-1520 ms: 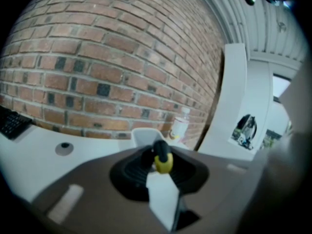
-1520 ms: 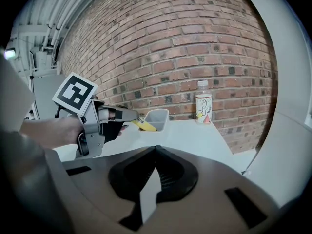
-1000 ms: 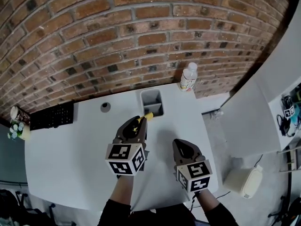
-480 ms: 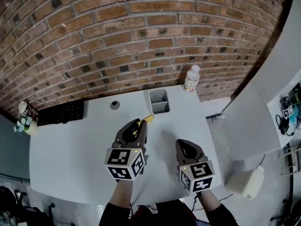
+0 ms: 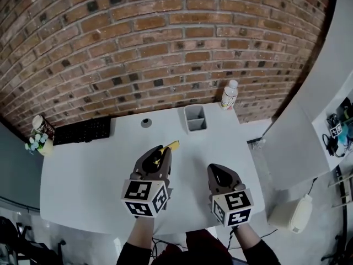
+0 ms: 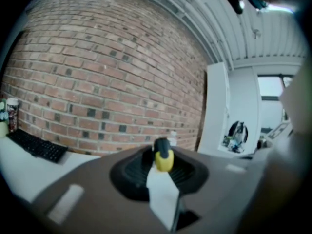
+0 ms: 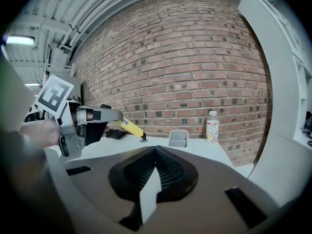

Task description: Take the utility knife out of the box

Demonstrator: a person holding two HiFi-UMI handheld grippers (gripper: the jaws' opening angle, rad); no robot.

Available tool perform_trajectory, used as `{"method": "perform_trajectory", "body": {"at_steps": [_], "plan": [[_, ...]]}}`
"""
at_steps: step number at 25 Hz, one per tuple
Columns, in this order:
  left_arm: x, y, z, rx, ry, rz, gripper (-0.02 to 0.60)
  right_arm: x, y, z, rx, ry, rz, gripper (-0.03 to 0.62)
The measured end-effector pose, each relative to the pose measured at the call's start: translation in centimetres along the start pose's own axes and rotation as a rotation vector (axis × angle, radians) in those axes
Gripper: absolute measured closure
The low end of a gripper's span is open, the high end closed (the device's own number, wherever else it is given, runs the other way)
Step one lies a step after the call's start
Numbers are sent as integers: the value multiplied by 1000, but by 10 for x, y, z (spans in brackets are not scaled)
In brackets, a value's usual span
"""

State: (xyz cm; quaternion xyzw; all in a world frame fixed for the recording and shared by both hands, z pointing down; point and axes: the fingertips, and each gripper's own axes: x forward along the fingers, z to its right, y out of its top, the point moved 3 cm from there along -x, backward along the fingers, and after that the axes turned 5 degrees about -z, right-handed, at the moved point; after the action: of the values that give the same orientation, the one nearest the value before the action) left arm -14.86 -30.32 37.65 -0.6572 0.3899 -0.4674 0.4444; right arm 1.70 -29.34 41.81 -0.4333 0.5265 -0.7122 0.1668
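While the right hand-held gripper (image 5: 220, 174) is hanging closed and empty, the left hand-held gripper (image 5: 160, 156) is clamping the utility knife (image 5: 173, 145) and drawing it farther from the box (image 5: 195, 118) above the bench (image 5: 83, 164); extraction is effectively finishing.

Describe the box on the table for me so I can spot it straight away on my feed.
Find the white table in front of the brick wall. The box stands near the table's far edge, between a small round dark object and a white bottle. It is the only grey, open-topped, square-cornered container there, and it seems to be divided in two.
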Motion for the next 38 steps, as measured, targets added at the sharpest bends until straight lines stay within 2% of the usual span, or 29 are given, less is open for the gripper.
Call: {"method": "perform_trajectory", "body": {"at_steps": [8,21,38], "plan": [[-49,1,4,16,2,25,505,-27,4,-33,-19,6,36,586],[-126,-20,15,25,23,39,506,-70,-4,-77,-46,16,71,586],[-217,-43,4,28,74,55,505,-109,-15,-131,-67,25,99,586]]}}
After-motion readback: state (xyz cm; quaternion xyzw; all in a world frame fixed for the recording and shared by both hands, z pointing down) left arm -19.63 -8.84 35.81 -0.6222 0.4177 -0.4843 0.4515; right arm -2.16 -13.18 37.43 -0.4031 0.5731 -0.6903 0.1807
